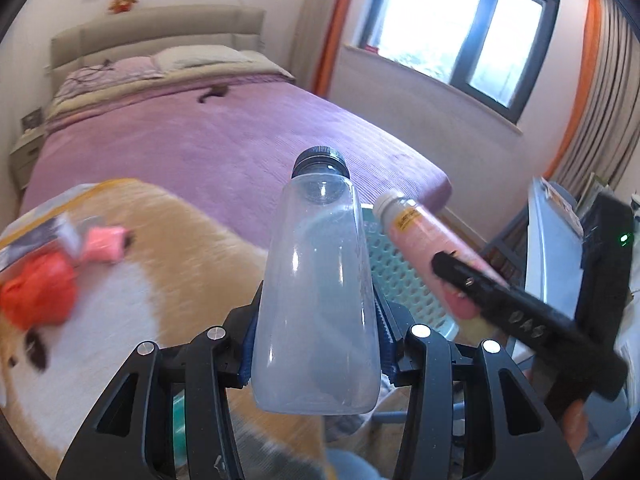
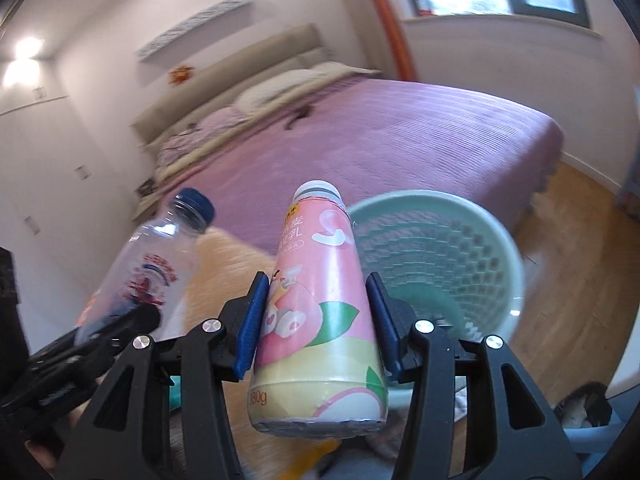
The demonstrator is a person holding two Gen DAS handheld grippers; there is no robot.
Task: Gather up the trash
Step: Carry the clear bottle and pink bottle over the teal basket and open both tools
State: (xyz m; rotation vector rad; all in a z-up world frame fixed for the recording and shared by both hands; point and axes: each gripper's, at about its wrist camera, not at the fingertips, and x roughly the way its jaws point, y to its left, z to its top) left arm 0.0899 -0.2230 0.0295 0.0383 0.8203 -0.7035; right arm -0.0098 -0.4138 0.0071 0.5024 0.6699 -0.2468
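Observation:
My left gripper (image 1: 316, 344) is shut on a clear empty plastic bottle (image 1: 318, 280) with a dark cap, held upright in the air. It also shows in the right wrist view (image 2: 156, 264) at the left. My right gripper (image 2: 316, 320) is shut on a pink peach-drink bottle (image 2: 316, 304) with a white cap; in the left wrist view this bottle (image 1: 424, 240) is at the right. A pale green mesh waste basket (image 2: 440, 256) stands on the floor just behind and right of the pink bottle, partly hidden behind the clear bottle in the left wrist view (image 1: 400, 272).
A bed with a purple cover (image 1: 224, 136) fills the background. An orange-and-white plush blanket (image 1: 120, 280) lies at the left with a red crumpled bag (image 1: 40, 292) and a pink wrapper (image 1: 106, 244) on it. A window (image 1: 460, 24) is at the back right, a wooden floor (image 2: 568, 240) is at the right.

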